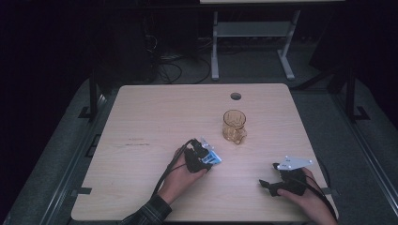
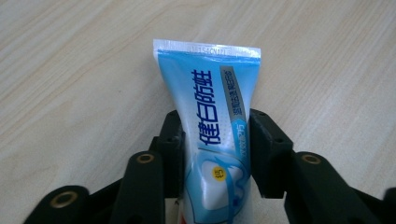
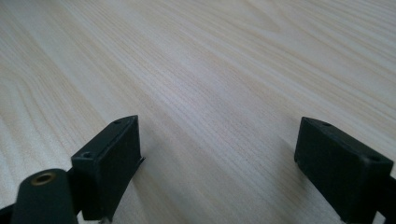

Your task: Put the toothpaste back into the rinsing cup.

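The main risk, as I judge it, is that the soft blue-and-white plastic toothpaste tube [image 2: 212, 135] slides or swivels in its grip: the left gripper [image 2: 215, 149] pinches it across the flat body, with the crimped end pointing away from the camera toward twelve o'clock in the left gripper view, and a slick, squashy tube held at one narrow band can pivot if the hand swings quickly. A harder squeeze could instead dent the tube or push paste toward the cap, which is hidden below the frame. A second hazard is the amber ribbed glass mug [image 1: 233, 126], standing upright on the pale wooden table [image 1: 141, 112] at about one o'clock from the tube and near it; a careless sweep that way could clip the rim or handle and tip the mug, since it looks light and tall for its base. In the high view the left hand [image 1: 180, 176] comes in from six o'clock, forearm angled up toward one o'clock, and holds the tube [image 1: 212, 157] near the table's middle, low over the wood; whether it touches the surface I cannot tell. The right gripper [image 1: 267, 185] lies at about four o'clock from the tube, well apart from it, low near the front edge and pointing toward nine o'clock, with the right hand [image 1: 309, 194] wrapped behind it. Its jaws stand wide with nothing but bare wood between them.
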Available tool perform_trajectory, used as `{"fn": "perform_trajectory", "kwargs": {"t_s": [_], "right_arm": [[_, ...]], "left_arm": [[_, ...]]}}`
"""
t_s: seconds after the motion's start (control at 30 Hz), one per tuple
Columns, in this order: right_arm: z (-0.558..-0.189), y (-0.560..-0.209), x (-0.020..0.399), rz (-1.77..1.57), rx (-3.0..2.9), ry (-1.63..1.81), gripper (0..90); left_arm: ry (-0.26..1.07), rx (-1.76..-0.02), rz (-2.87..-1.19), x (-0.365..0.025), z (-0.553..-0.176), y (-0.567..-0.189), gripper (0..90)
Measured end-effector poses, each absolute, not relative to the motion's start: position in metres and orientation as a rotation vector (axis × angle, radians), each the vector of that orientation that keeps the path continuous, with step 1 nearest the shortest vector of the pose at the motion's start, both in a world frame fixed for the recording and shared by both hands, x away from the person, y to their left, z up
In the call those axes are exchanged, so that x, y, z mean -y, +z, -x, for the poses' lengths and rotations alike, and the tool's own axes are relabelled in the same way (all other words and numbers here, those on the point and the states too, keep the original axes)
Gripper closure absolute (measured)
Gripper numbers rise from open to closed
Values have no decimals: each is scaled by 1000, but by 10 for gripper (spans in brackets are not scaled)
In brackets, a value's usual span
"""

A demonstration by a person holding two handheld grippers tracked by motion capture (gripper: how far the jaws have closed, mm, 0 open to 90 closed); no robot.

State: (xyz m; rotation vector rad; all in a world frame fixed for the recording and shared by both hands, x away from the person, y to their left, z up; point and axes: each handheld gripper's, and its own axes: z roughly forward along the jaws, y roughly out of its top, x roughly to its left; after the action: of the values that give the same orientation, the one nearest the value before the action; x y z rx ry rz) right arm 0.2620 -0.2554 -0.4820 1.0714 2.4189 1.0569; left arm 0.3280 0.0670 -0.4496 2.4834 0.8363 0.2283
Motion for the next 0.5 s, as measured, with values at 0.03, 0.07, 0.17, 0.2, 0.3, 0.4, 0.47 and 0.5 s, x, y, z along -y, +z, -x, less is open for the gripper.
{"fn": "perform_trajectory", "kwargs": {"t_s": [0.03,0.07,0.17,0.2,0.3,0.4,0.47,0.5], "right_arm": [[-262,-482,255,-1072,-2418,1057,136],[-262,-482,255,-1071,-2418,1057,136],[-262,-482,255,-1072,-2419,1057,135],[-262,-482,255,-1072,-2419,1057,135],[-262,-482,255,-1072,-2419,1057,136],[-262,-482,255,-1072,-2419,1057,136],[-262,-482,255,-1072,-2418,1056,135],[-262,-482,255,-1072,-2419,1056,136]], "left_arm": [[226,-834,-2486,-67,-328,-449,636],[223,-832,-2489,-67,-328,-449,645],[204,-831,-2497,-68,-329,-448,679],[193,-829,-2496,-69,-330,-448,694],[161,-822,-2487,-72,-332,-448,705],[110,-825,-2468,-76,-336,-448,713],[78,-823,-2456,-79,-339,-449,716],[70,-822,-2450,-80,-340,-449,717]]}}
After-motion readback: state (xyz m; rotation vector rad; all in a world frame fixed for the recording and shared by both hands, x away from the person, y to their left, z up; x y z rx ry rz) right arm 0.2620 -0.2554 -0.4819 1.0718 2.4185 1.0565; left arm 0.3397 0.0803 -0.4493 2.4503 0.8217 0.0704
